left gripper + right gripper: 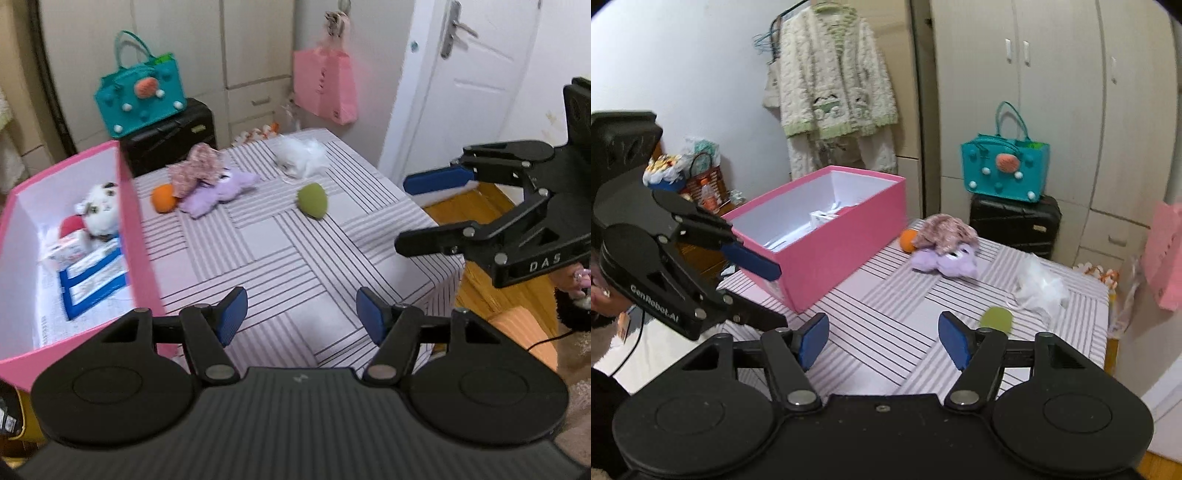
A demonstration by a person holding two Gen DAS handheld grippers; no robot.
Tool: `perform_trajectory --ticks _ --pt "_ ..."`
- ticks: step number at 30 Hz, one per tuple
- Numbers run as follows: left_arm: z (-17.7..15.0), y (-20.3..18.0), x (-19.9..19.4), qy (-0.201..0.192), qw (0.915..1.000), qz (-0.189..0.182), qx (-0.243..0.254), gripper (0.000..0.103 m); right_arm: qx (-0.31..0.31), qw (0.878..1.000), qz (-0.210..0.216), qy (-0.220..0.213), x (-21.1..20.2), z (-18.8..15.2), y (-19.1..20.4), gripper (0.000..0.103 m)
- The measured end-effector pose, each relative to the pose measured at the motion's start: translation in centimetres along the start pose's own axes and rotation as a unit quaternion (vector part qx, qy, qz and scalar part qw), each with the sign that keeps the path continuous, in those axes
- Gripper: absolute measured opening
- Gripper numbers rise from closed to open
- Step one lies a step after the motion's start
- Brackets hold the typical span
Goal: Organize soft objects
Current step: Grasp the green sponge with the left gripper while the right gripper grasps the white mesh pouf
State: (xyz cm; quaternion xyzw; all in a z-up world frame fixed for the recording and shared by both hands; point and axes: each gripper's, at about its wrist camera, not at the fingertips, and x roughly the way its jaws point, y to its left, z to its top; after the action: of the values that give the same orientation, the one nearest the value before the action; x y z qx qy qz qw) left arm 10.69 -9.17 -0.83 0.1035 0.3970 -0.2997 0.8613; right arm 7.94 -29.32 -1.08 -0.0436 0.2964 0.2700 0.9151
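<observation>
Left gripper: sitting nearest the lens in its own view, jaws spread wide and holding nothing, hovering over the near edge of the table. Also showing at the left of the right wrist view, beside the box.
Right gripper: likewise spread wide and carrying nothing, hanging above the striped cloth. Appearing from the side in the left wrist view, off the table's right edge.
Table: wearing a white cloth with grey stripe blocks and bearing all the loose soft things.
Box: pink outside, white inside, standing open on the table's left side, its long wall facing the toys.
Inside the box: a white cat plush is lying against the far end, with something red and some blue-edged packets beside it; details are blurring.
Orange ball: resting on the cloth near the box, touching the purple plush.
Purple plush: lying flat in the far middle of the table, with a pink floral cloth draping over its far end.
Green sponge: egg-shaped, sitting alone toward the right, apart from the other things. In the right wrist view it is peeking out just past the right gripper's right finger.
White fluff: a crumpled white heap lying at the far right of the table, beyond the sponge.
Background: a teal bag is standing on a black suitcase behind the table, and a pink bag is hanging on the cupboard.
</observation>
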Motion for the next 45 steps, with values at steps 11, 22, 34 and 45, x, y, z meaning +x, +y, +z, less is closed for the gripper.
perform_trajectory --ticks 11,22,34,45 --pt "1.7 0.9 7.0 -0.021 0.9998 0.001 -0.002 0.075 0.053 0.998 0.001 -0.041 4.0 -2.0 -6.3 0.082" --pt "3.8 0.5 13.5 -0.074 0.9968 -0.019 -0.023 0.087 0.030 0.996 -0.054 -0.063 7.8 -2.2 -11.1 0.092" --pt "4.7 -0.5 18.0 -0.117 0.9928 -0.020 -0.017 0.089 0.075 0.997 -0.021 -0.008 12.7 -1.4 -17.5 0.093" --pt "5.5 0.1 19.7 -0.108 0.9938 0.004 -0.029 0.089 0.044 0.998 -0.053 -0.007 16.6 -0.2 -19.8 0.093"
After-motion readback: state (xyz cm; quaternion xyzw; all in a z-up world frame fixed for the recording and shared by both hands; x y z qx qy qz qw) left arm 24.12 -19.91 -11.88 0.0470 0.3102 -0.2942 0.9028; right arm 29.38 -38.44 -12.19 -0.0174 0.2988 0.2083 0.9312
